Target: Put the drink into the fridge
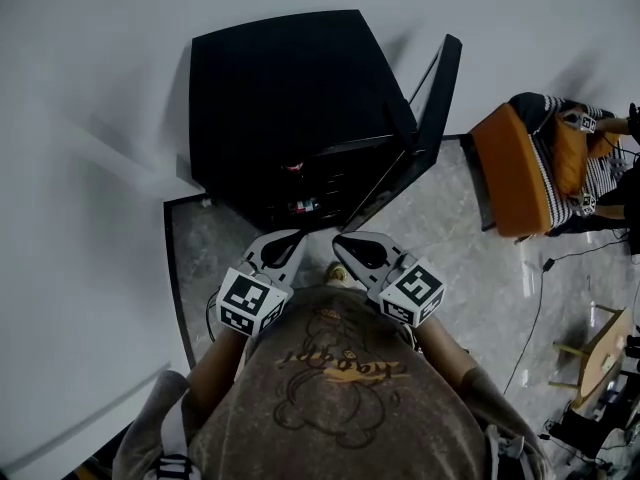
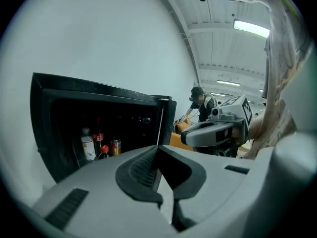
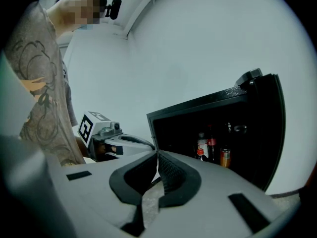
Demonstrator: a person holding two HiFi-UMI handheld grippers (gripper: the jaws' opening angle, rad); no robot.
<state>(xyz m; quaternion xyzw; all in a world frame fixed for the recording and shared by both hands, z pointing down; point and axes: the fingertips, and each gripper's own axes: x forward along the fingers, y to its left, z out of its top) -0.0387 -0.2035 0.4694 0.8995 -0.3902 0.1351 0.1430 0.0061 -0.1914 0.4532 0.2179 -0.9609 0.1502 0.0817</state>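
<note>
Though the fridge [image 2: 74,86] interior is dark, drinks [image 2: 101,145] show low inside it as a small cluster, labels unreadable; which one is the task's is unclear. They stand well beyond both grippers. Left gripper [image 2: 158,148] and right gripper [image 3: 157,153] are clenched, empty. Door [image 1: 430,118] open.

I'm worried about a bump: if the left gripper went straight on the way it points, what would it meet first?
Probably the edge of the open fridge door, straight beyond the shut, empty left gripper; the bottles stand left of that line. Depth is unclear.
</note>
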